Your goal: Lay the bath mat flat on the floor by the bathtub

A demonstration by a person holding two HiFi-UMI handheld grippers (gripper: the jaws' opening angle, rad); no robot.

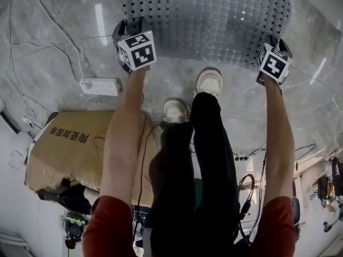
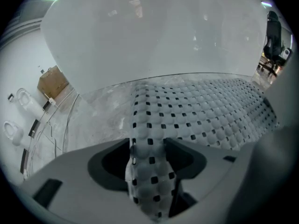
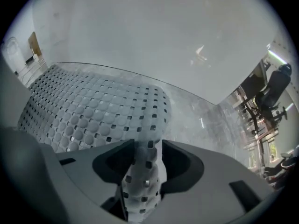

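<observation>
The grey bath mat (image 1: 203, 20), dotted with small square holes, lies spread on the marble floor ahead of the person's feet. My left gripper (image 1: 131, 25) is at its near left corner and my right gripper (image 1: 276, 40) at its near right corner. In the left gripper view a raised strip of the mat (image 2: 205, 111) runs up between the jaws of the left gripper (image 2: 149, 148), which stand apart with dark gaps beside it. The right gripper view shows the same: a mat (image 3: 93, 111) corner stands loosely between the parted jaws of the right gripper (image 3: 147, 155). The white bathtub wall (image 2: 154, 31) rises just beyond the mat.
A white power strip (image 1: 99, 86) with cables lies on the floor to the left, and a flattened cardboard box (image 1: 75, 143) sits behind it. The person's white shoes (image 1: 209, 82) stand close to the mat's near edge. More cables (image 1: 252, 154) trail at the right.
</observation>
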